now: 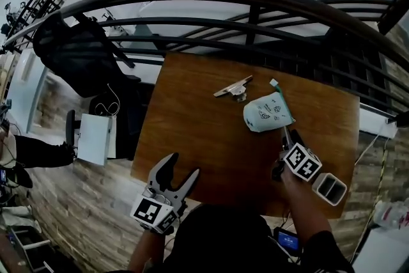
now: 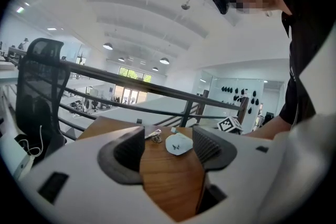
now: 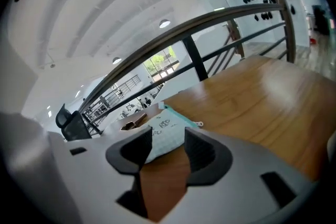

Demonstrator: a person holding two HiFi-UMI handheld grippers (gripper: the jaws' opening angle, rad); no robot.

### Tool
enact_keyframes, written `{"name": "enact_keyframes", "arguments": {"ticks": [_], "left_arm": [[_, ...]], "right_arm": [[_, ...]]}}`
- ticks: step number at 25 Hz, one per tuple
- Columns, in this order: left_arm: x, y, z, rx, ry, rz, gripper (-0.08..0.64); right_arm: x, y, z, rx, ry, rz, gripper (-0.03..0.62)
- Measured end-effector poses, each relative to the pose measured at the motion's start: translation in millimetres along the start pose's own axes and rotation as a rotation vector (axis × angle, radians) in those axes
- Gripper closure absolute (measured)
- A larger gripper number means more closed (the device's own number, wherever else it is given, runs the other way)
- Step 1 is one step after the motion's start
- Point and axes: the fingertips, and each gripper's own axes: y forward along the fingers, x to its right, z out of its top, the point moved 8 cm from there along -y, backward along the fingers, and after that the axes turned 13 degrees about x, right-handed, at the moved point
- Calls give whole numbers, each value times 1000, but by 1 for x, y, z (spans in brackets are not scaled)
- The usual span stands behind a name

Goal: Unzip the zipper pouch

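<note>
The white zipper pouch (image 1: 267, 113) lay on the far right part of the wooden table (image 1: 192, 137). The right gripper (image 1: 285, 135) stood just at its near end, jaws apart and not pressing it. The left gripper (image 1: 184, 164), at the near left, was released and empty.

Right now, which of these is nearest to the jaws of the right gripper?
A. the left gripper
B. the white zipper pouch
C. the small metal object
B: in the head view the white zipper pouch lies just ahead of the right gripper, while the small metal object and the left gripper are clearly farther away.
</note>
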Motion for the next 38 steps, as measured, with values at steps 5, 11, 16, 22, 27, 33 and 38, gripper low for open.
{"name": "enact_keyframes", "arguments": {"ticks": [5, 11, 16, 22, 27, 33, 38], "left_arm": [[-6, 3, 10, -2, -8, 12, 268], [-20, -5, 8, -23, -15, 49, 268], [-27, -12, 2, -23, -50, 66, 268], [-30, -15, 0, -32, -75, 93, 268], [-25, -13, -5, -31, -62, 57, 271], [-19, -6, -11, -33, -56, 11, 273], [-7, 0, -13, -22, -56, -36, 275]], "right_arm": [[9, 26, -7, -13, 158, -138, 373], [2, 50, -16, -40, 220, -180, 342], [-3, 62, -25, -107, 234, -211, 348], [-9, 62, -37, -173, 236, -170, 533], [-18, 50, -26, -144, 138, -78, 592], [-25, 34, -14, -99, 11, -3, 592], [-39, 12, 8, -38, -151, 115, 592]]}}
